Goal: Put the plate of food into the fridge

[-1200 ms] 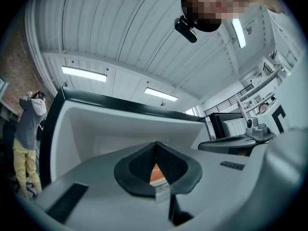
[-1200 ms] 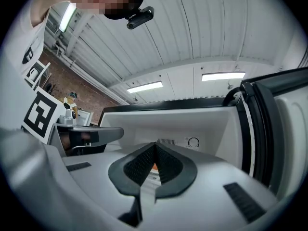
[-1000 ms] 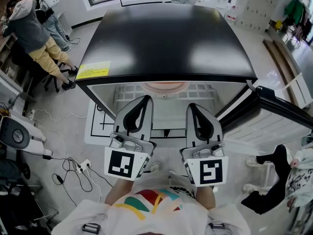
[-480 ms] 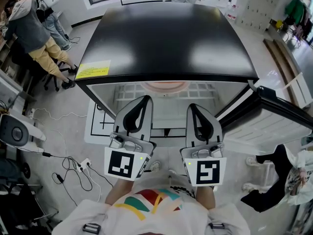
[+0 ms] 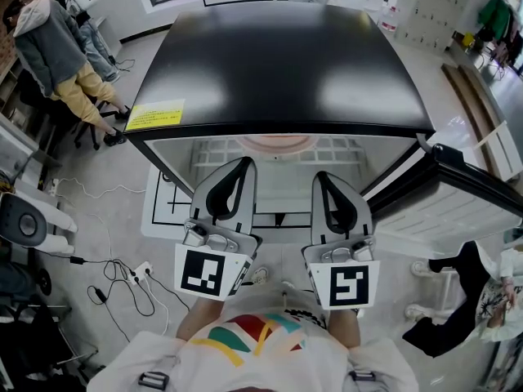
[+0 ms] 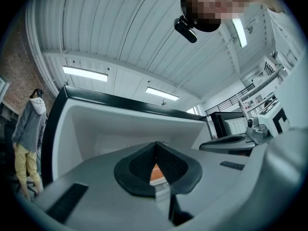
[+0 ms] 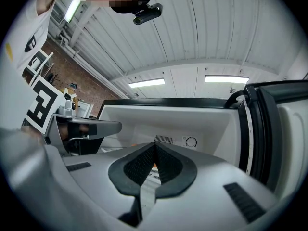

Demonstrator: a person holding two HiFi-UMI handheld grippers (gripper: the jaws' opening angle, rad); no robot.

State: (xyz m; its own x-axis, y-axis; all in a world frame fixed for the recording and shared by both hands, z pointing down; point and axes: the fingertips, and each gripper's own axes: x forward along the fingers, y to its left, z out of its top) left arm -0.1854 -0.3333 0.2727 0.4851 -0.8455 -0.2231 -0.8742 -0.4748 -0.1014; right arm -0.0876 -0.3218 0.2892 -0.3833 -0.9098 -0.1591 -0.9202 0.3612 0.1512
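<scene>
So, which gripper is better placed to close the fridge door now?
Right, probably. The open door stands beside the right gripper; the left gripper is on the far side. Both are shut and empty, and the plate already sits inside the fridge.

You're in a lab-like test hall: beyond your fingers the fridge stands on open floor, loose cables lie left of them, strip lights line the ribbed ceiling above.

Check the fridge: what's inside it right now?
An orange-pink plate shows only its front rim, on the white wire shelf. The black top of the fridge covers the rest of the plate and any food on it.
</scene>
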